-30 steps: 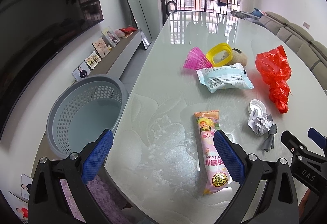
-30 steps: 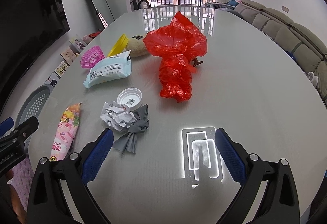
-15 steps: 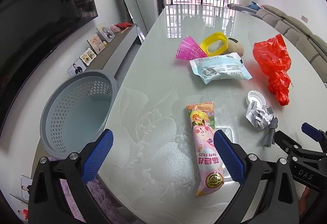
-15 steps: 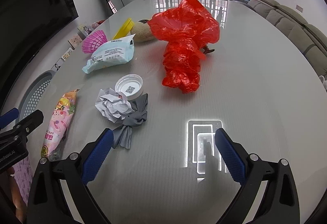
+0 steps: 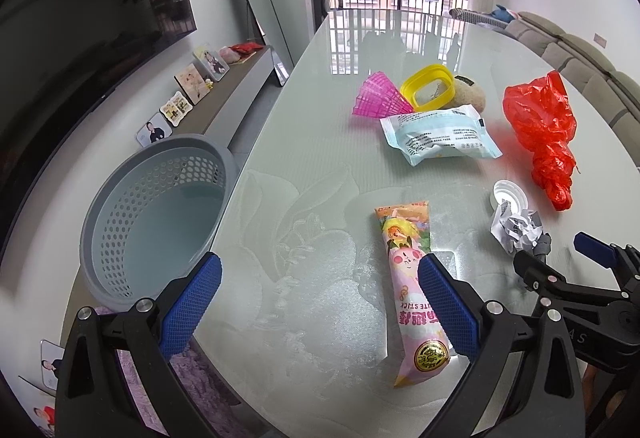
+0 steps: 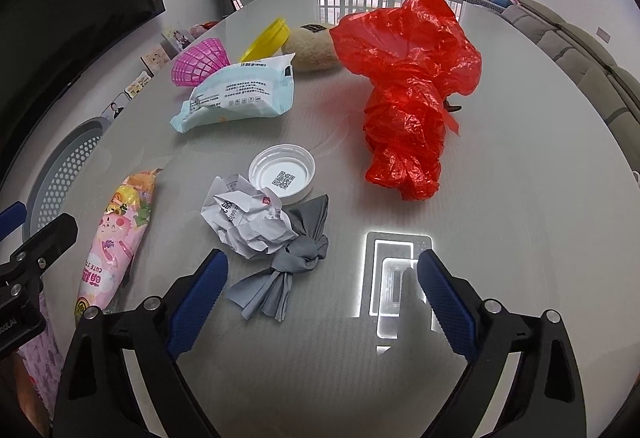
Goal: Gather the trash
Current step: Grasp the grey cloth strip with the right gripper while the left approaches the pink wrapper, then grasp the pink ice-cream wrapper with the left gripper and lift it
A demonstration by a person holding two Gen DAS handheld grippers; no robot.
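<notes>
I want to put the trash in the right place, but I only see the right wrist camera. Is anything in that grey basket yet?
Observer: No. In the left wrist view the grey basket is empty.
Operator: What is the yellow thing next to the pink net? I only see its edge.
Observer: It is a yellow ring with an open middle.
Operator: Is the left gripper holding something?
Observer: No. The left gripper is open and holds nothing.
</notes>
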